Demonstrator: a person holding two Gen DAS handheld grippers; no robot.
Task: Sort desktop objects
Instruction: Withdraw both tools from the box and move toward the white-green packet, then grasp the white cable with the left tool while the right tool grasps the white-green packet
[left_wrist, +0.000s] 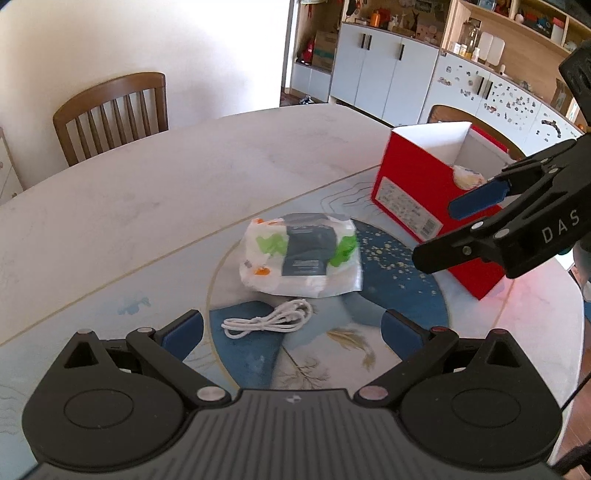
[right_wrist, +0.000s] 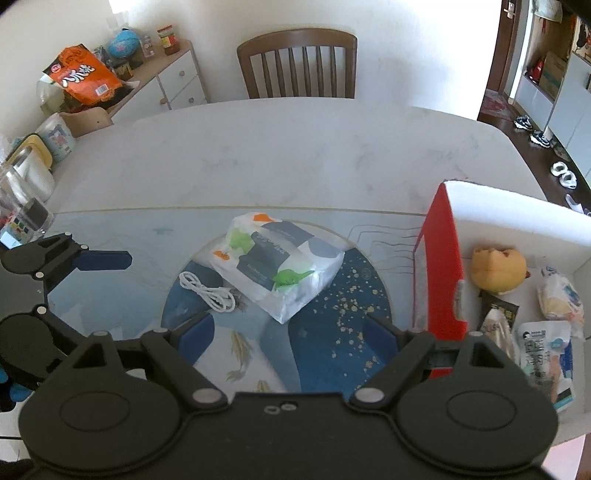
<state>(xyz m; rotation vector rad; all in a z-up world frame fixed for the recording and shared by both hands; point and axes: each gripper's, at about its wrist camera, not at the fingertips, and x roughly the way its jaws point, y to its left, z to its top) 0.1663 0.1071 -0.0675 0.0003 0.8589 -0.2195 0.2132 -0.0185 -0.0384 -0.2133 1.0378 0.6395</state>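
Observation:
A white tissue pack (left_wrist: 301, 254) (right_wrist: 279, 264) with green and orange print lies on the blue mat in the middle of the table. A coiled white cable (left_wrist: 267, 323) (right_wrist: 208, 291) rests just in front of it. A red box (left_wrist: 432, 199) (right_wrist: 441, 266) with a white inside stands at the right; it holds a yellow plush toy (right_wrist: 498, 269) and several packets (right_wrist: 546, 350). My left gripper (left_wrist: 291, 332) is open above the mat, with the cable between its blue pads. My right gripper (right_wrist: 291, 332) is open and empty, near the tissue pack and beside the box.
A wooden chair (left_wrist: 110, 110) (right_wrist: 297, 64) stands at the table's far side. A low cabinet (right_wrist: 162, 81) with an orange bag and jars is at the far left. White cupboards (left_wrist: 384, 70) line the back wall. The pale tabletop (right_wrist: 280, 155) stretches behind the mat.

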